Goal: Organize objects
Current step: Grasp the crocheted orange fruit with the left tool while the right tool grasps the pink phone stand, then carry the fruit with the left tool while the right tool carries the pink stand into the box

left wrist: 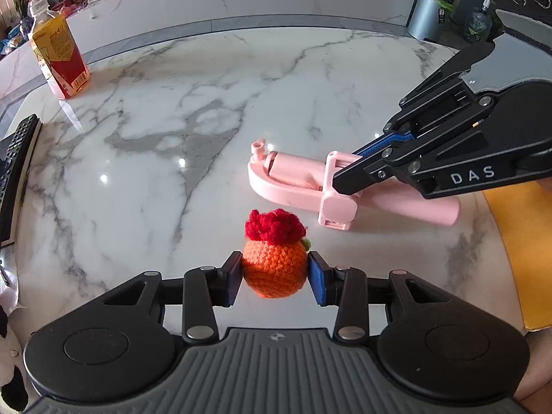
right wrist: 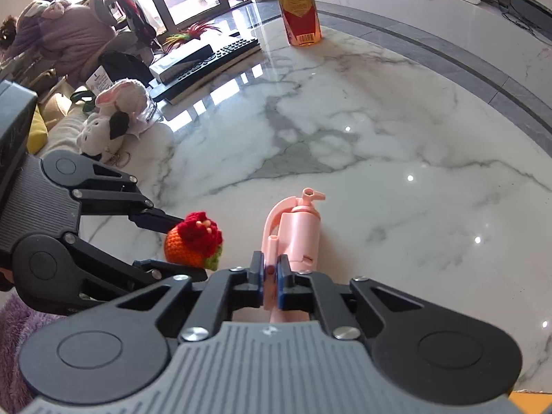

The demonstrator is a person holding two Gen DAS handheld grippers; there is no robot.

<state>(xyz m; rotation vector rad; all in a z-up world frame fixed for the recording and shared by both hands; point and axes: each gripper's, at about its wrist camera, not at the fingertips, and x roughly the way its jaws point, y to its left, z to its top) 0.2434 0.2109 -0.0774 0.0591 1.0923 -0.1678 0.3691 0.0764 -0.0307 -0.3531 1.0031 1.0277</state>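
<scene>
- Left gripper (left wrist: 274, 277) is about half spread, and both pads press the sides of a crocheted orange ball (left wrist: 274, 270) with a red tuft on top. The ball sits on the marble table (left wrist: 172, 120) right between the fingers.
- Right gripper (right wrist: 270, 277) is pinched nearly together on a thin bit of the pink plastic toy (right wrist: 296, 233), which lies flat on the table and stretches away from the fingertips.
- The toy is just beside the ball, on the left gripper's right.
- Farther out: a yellow and red drink bottle (left wrist: 60, 58) far off to the left gripper's left, well apart from everything.
- Remote controls (right wrist: 207, 58) lie near that edge, and a plush cow (right wrist: 103, 131) beside them.
</scene>
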